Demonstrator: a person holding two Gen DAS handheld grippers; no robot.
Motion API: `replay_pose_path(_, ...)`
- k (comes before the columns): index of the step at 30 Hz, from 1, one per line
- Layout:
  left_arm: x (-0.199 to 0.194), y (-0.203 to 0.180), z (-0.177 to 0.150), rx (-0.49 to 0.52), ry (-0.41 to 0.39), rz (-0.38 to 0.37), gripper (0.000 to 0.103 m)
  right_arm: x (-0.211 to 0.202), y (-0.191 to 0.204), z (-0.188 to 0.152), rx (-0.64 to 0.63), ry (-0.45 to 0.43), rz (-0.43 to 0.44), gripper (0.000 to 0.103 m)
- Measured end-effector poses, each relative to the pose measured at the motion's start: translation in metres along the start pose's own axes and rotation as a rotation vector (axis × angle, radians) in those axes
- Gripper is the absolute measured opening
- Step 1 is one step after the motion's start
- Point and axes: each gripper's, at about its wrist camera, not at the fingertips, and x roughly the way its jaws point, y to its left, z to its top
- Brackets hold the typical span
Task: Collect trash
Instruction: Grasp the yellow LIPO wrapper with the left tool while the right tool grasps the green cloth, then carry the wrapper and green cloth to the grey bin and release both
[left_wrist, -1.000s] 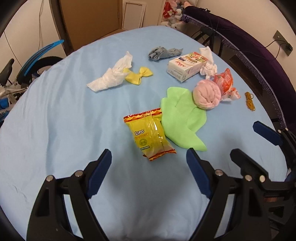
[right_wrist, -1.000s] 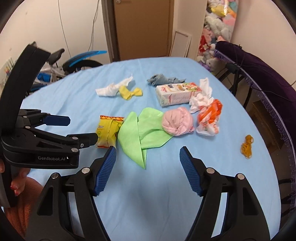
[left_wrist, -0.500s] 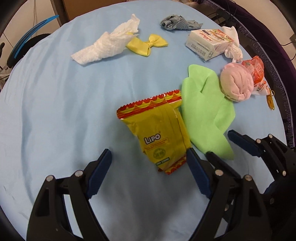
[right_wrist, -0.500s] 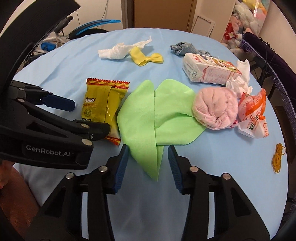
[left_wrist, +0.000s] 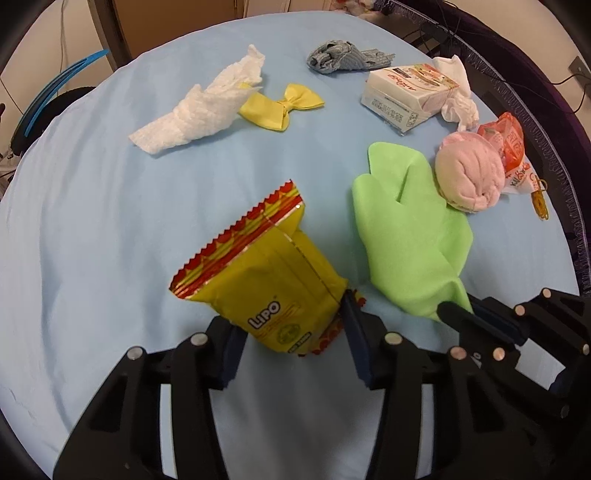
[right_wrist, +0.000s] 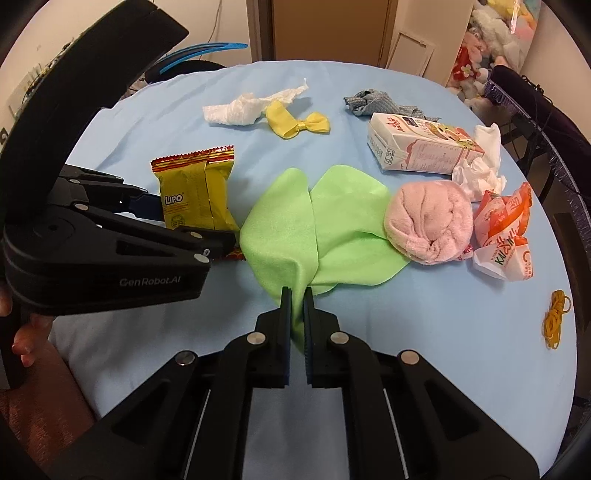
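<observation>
- Left hand-held gripper (left_wrist: 291, 328): jaws have just been closing and are pressed on the lower end of the yellow snack wrapper (left_wrist: 266, 280); the wrapper's serrated red edge is tilted up and away from the fingers. In the right wrist view the same gripper (right_wrist: 184, 225) is seen from the side, with the wrapper (right_wrist: 195, 192) between its fingers.
- Right hand-held gripper (right_wrist: 297, 295): jaws have just been closing and are drawn almost fully together, with the near tip of the green cloth (right_wrist: 317, 229) pinched between the pads. The cloth's tip is bunched into a ridge at the fingers; the rest is spread flat.
- Bench (left_wrist: 92, 221): covered by a light blue sheet, on which all items are laid.
- Pink rolled cloth (right_wrist: 430, 221): rests on the far right edge of the green cloth.
- Orange-and-white wrapper (right_wrist: 504, 232): just beside the pink roll, on its right.
- Carton (right_wrist: 417, 153): lies on its side beyond the green cloth, touching a crumpled white tissue (right_wrist: 480, 162).
- White paper towel (right_wrist: 247, 107) and yellow bow (right_wrist: 295, 122): touching, at the far side.
- Grey crumpled cloth (right_wrist: 373, 101): behind the carton.
- Yellow rubber bands (right_wrist: 556, 317): apart, near the right edge.
- A person's fingers (right_wrist: 22, 343): seen at the left margin.
</observation>
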Motion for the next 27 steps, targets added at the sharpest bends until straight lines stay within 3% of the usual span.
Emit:
replay_pose_path(12, -0.040, -0.010, 0.000, -0.002, -0.072, -0.059, 0.041, -0.056, -0.004, 0.002, 0.032, -0.079, 0.033, 0.003)
replay_pose_path(21, -0.110, -0.039, -0.008, 0.075, -0.148, -0.084, 0.040, -0.142, -0.019, -0.002, 0.096, -0.189, 0.041, 0.002)
replay_pose_path(27, -0.165, -0.079, -0.014, 0.182, -0.209, -0.079, 0.040, -0.212, -0.040, -0.025, 0.141, -0.260, -0.036, 0.002)
